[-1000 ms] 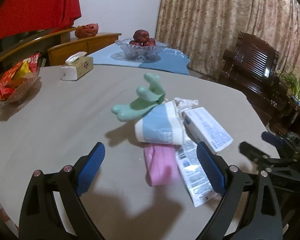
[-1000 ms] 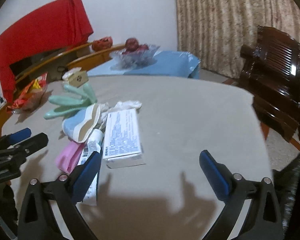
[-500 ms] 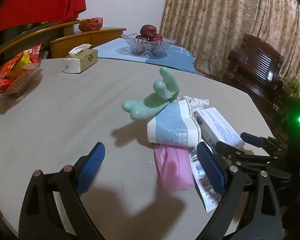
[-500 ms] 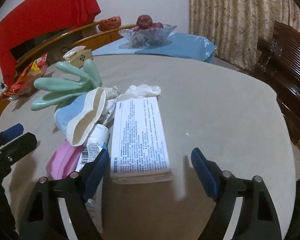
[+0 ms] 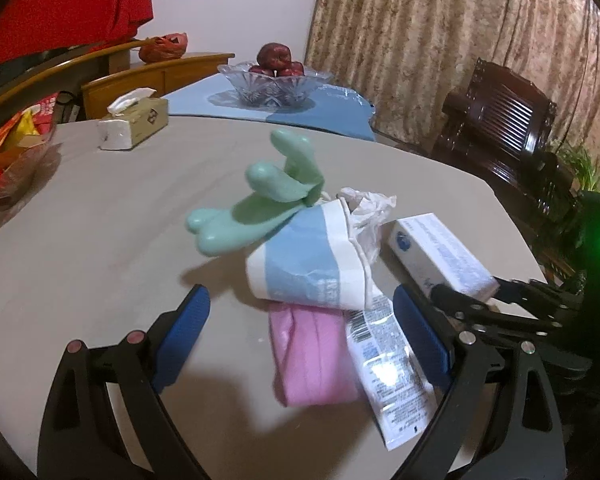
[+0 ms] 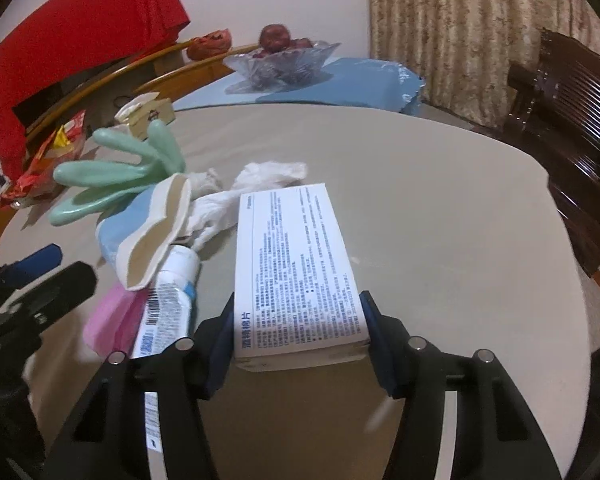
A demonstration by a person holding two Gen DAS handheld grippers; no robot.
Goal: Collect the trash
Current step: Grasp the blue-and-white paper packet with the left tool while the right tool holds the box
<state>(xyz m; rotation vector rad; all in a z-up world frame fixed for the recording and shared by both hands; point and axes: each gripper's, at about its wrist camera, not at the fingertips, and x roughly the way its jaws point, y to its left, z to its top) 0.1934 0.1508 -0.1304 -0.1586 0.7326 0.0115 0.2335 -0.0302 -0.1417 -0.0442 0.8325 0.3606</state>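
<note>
A pile of trash lies on the grey table (image 5: 80, 240): a green rubber glove (image 5: 260, 208), a blue and white paper cup (image 5: 308, 264), a pink cloth (image 5: 312, 352), a white tube (image 5: 388, 364), crumpled tissue (image 5: 364, 208) and a white printed box (image 5: 440, 256). My left gripper (image 5: 300, 336) is open, its fingers either side of the pink cloth and tube. My right gripper (image 6: 300, 340) has closed on the near end of the white box (image 6: 296, 264), both pads touching its sides. The glove (image 6: 116, 176), cup (image 6: 148, 228) and tube (image 6: 168, 300) lie to the box's left.
A tissue box (image 5: 134, 124) and a snack bowl (image 5: 12, 160) stand at the far left. A glass fruit bowl (image 5: 276, 84) sits on a blue mat at the back. A dark wooden chair (image 5: 508, 128) is off the table's right edge.
My right gripper moved forward and narrowed onto the white box's end. My left gripper edged closer to the pile, still open.
</note>
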